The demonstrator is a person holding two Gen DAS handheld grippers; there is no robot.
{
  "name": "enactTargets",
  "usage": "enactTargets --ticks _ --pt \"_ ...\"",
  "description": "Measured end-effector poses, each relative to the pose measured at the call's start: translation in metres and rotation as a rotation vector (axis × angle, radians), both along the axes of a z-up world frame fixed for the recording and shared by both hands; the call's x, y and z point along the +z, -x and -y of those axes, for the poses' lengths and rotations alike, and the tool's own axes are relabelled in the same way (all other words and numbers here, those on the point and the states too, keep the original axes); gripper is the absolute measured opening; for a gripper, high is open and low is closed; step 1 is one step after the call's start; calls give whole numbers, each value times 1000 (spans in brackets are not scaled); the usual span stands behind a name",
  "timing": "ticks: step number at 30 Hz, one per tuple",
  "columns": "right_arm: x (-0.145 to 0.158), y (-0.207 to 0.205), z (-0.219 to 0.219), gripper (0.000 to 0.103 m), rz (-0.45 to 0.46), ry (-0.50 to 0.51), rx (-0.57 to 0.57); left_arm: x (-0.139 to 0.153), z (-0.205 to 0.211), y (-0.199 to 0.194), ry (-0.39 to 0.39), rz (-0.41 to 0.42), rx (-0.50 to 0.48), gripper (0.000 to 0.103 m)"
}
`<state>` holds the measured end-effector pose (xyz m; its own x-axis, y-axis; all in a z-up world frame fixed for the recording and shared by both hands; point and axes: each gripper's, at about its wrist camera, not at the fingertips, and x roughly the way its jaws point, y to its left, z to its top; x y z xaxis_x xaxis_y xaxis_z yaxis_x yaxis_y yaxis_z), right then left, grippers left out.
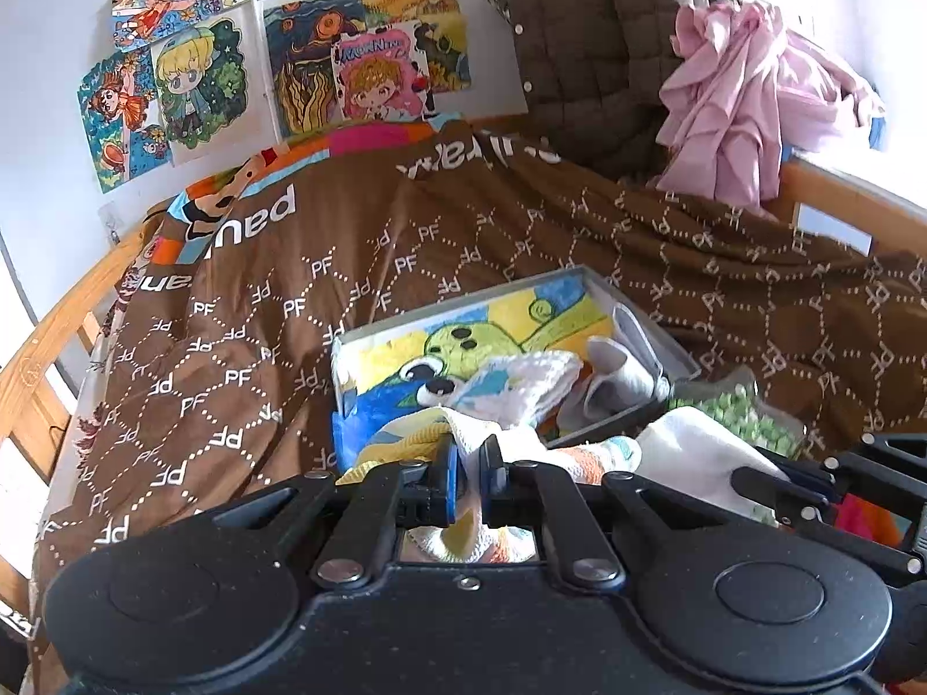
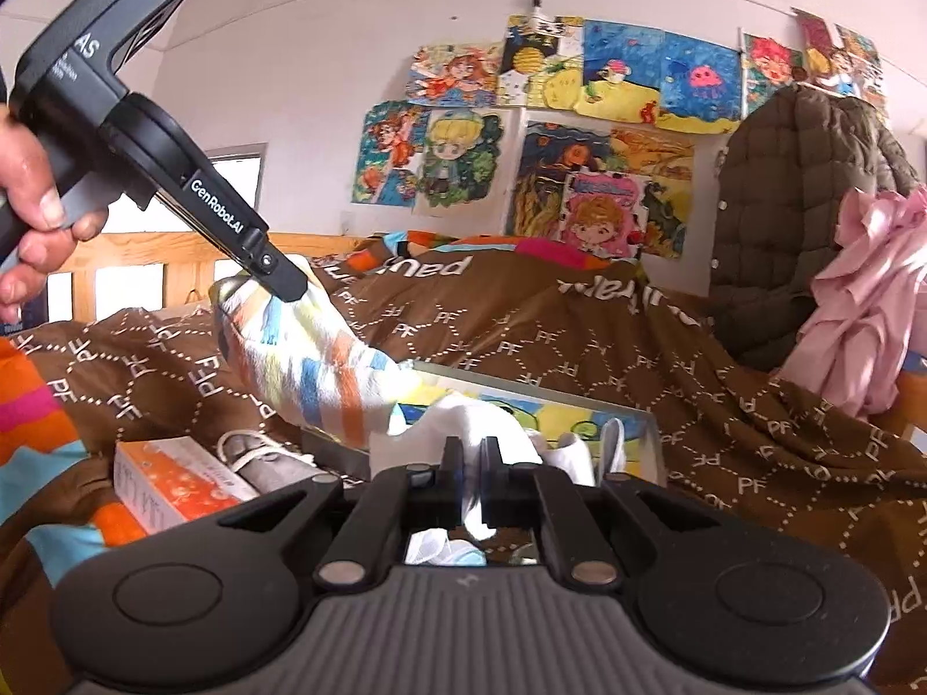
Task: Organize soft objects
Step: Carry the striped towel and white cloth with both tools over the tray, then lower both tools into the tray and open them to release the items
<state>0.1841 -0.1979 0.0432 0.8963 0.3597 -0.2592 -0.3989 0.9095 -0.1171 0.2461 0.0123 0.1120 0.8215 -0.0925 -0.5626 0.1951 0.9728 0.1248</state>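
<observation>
A striped sock [image 2: 324, 370] in white, blue, orange and yellow hangs stretched between both grippers above the bed. My left gripper [image 1: 469, 466] is shut on one end of the striped sock [image 1: 463, 434]; the right wrist view shows the left gripper [image 2: 289, 284] pinching it at upper left, a hand on its handle. My right gripper [image 2: 472, 454] is shut on the sock's white end. Just behind lies an open box [image 1: 637, 301] lined with a colourful drawing, with white socks [image 1: 614, 376] inside. The box [image 2: 652, 434] is partly hidden by the sock.
A brown blanket [image 1: 463, 231] with a "PF" print covers the bed. An orange carton [image 2: 174, 480] and a grey laced item [image 2: 266, 463] lie at the left. A green dotted cloth [image 1: 736, 411] sits right of the box. A brown quilted jacket [image 1: 591, 46] and a pink garment [image 1: 736, 110] hang over the wooden rail [image 1: 811, 185].
</observation>
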Motion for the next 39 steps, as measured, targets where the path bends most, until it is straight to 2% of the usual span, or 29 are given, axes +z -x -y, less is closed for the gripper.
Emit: enactTargets --ticks 3,5,7,10,15,19,27,32,39 --pt "3 -8 3 6 10 3 -21 1 -9 -7 48 30 -13 7" --pt "10 -25 4 6 -12 -34 -17 0 -17 -12 74 53 -13 7" --pt "16 -45 -2 6 -1 -25 -8 -2 -26 -23 96 63 -2 7" --pt "25 -83 -22 6 27 13 11 -4 -36 -47 100 78 6 7" --pt "29 -137 -51 6 22 39 25 -11 -44 -87 111 121 -2 7" --pt "19 -168 -64 6 -22 54 13 -30 -50 -116 129 123 3 7" --pt "-6 -200 -71 6 -143 27 -7 -81 -64 -159 196 63 29 7" --pt "-18 -215 -76 6 -207 15 -7 -102 -73 -170 223 45 18 7" --pt "-30 -229 -81 6 -297 -5 -16 -127 -83 -177 284 -27 19 7"
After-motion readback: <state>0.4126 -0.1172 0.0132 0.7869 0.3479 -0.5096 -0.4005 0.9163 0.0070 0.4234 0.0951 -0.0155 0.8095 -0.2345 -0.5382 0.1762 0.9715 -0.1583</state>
